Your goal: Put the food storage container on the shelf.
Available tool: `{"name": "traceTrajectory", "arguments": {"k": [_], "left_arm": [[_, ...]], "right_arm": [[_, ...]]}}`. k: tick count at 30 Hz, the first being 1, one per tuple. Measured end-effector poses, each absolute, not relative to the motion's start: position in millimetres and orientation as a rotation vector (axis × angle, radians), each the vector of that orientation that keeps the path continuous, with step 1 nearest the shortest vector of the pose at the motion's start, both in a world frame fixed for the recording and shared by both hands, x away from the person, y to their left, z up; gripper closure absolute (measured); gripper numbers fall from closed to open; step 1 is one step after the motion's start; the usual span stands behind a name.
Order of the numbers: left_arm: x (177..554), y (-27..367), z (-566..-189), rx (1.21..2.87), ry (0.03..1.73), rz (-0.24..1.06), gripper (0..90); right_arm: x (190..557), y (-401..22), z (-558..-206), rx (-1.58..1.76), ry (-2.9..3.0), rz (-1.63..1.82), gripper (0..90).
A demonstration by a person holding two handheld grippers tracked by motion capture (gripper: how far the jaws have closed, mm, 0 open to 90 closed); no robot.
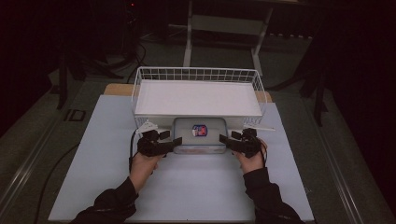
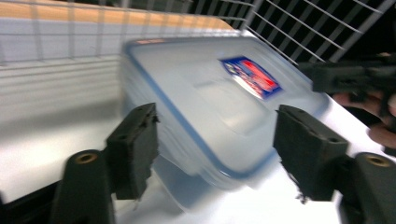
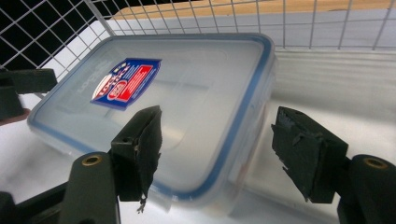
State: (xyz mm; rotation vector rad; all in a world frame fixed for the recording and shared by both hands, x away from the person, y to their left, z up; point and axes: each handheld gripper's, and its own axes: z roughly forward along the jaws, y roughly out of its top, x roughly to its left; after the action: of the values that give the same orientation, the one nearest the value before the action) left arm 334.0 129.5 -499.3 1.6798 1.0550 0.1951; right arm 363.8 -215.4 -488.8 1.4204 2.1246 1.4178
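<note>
Container (image 1: 200,135) sits on table (image 1: 187,186) against basket (image 1: 198,74); our left gripper (image 1: 176,141) and right gripper (image 1: 223,138) flank its ends, both unclenched, gripping nothing; lift remains.

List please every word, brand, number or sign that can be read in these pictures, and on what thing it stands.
No text can be read.
Sticker on the lid of the plastic container: a blue, red and white shield-shaped label; its lettering is too small and blurred to read.
Wire basket: carries no writing.
</note>
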Motion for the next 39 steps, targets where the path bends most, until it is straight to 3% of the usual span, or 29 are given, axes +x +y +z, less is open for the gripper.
{"name": "traceTrajectory", "arguments": {"k": [10, 12, 23, 24, 31, 39], "left_arm": [[309, 137, -499, 1.7, 1.033, 0.148, 12.2], [304, 139, -500, 1.715, 1.025, 0.137, 0.0], [289, 146, -503, 1.732, 0.994, 0.121, 0.0], [287, 147, -503, 1.731, 0.992, 0.129, 0.0], [286, 150, -506, 1.718, 0.995, 0.134, 0.0], [285, 152, -508, 1.717, 0.995, 0.144, 0.0]], "right_arm": [[328, -219, -478, 1.352, 2.117, 1.426, 37.3], [319, -217, -478, 1.332, 2.117, 1.428, 42.5], [307, -196, -487, 1.284, 2.211, 1.445, 58.1], [308, -189, -491, 1.257, 2.247, 1.445, 66.0], [314, -170, -500, 1.222, 2.31, 1.409, 89.0], [323, -151, -508, 1.204, 2.33, 1.377, 89.7]]}}
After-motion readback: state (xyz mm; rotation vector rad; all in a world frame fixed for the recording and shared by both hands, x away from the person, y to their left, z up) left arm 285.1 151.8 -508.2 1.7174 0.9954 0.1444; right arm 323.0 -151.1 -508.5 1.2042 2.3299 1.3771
